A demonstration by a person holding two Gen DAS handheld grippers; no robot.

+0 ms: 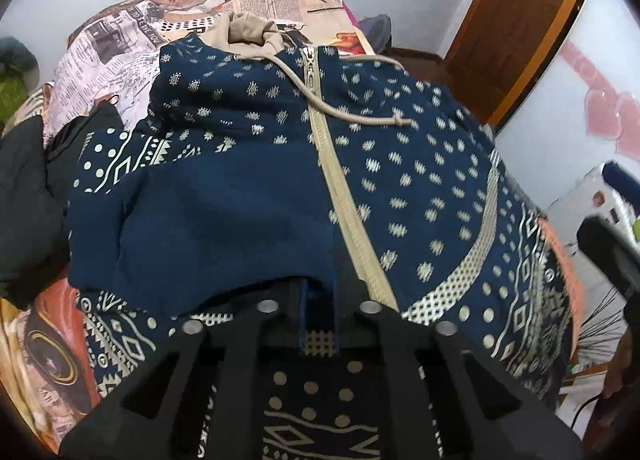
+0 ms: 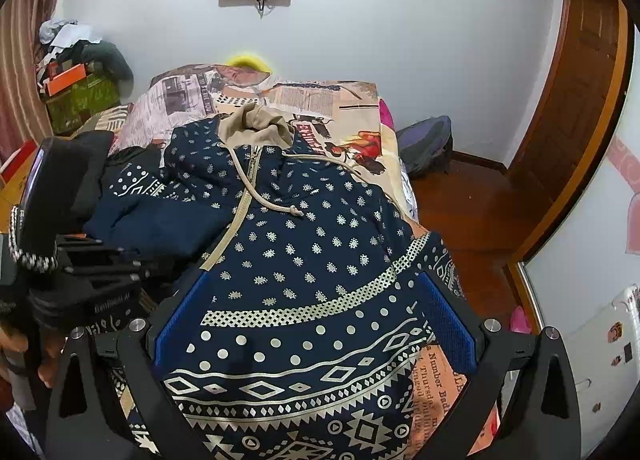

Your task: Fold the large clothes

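Note:
A navy hoodie (image 1: 420, 163) with beige dots, a beige zipper (image 1: 340, 187) and a beige hood (image 2: 252, 125) lies face up on the bed. One sleeve (image 1: 192, 219) is folded across its chest. My left gripper (image 1: 319, 316) stands at the hoodie's lower edge, jaws narrow, with a strip of the sleeve's fabric pinched between them. In the right wrist view the left gripper (image 2: 100, 280) shows as a black body at the left. My right gripper (image 2: 316, 318) stands wide open over the patterned hem (image 2: 304, 380), blue pads (image 2: 182, 316) either side, gripping nothing.
The bed (image 2: 320, 99) has a newspaper-print sheet. A black garment (image 1: 24, 195) lies at its left. A backpack (image 2: 428, 143) sits on the wooden floor beyond the bed's right side, near a wooden door (image 2: 576, 107). Boxes and clothes (image 2: 76, 71) are piled at the far left.

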